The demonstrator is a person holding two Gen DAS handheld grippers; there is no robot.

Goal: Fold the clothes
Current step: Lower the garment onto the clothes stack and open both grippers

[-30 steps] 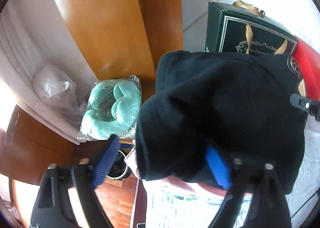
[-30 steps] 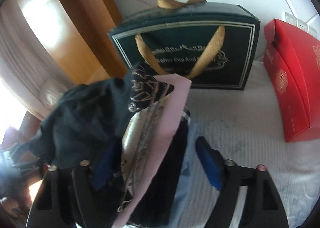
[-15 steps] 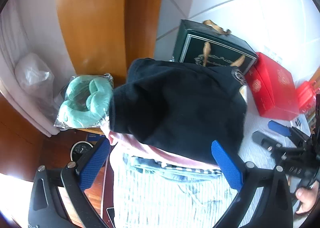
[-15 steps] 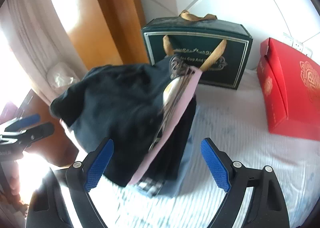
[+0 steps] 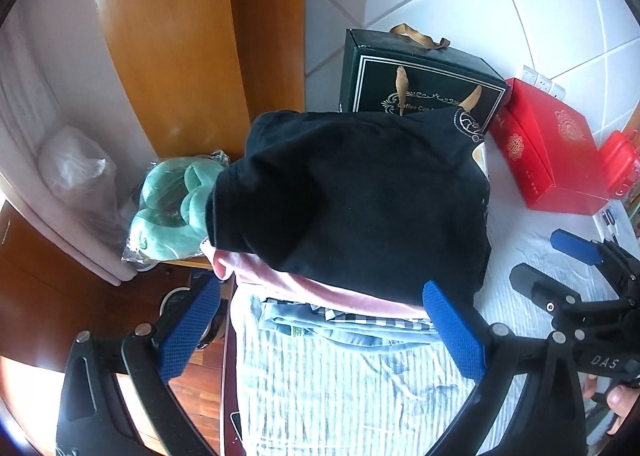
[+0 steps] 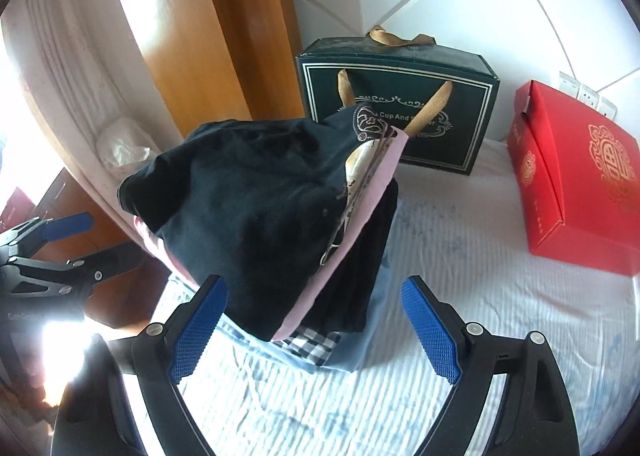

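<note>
A folded black garment (image 5: 360,192) lies on top of a stack of folded clothes: a pink one (image 5: 320,288), a checked one and blue jeans (image 5: 340,330) beneath. The stack also shows in the right wrist view (image 6: 260,216), with a pink edge (image 6: 360,224) on its right side. My left gripper (image 5: 320,332) is open and empty, just in front of the stack. My right gripper (image 6: 316,328) is open and empty, near the stack's front right. Each gripper shows in the other's view, the right (image 5: 560,268) and the left (image 6: 76,244).
The stack sits on a white striped cloth-covered surface (image 6: 480,296). A dark green gift box (image 6: 400,112) stands behind it, a red box (image 6: 576,184) to the right. A teal cushion in plastic (image 5: 168,212) and a wooden panel (image 5: 180,36) are to the left.
Both grippers let go of the black garment, opened and drew back from the stack. The garment now rests flat on the pile.
</note>
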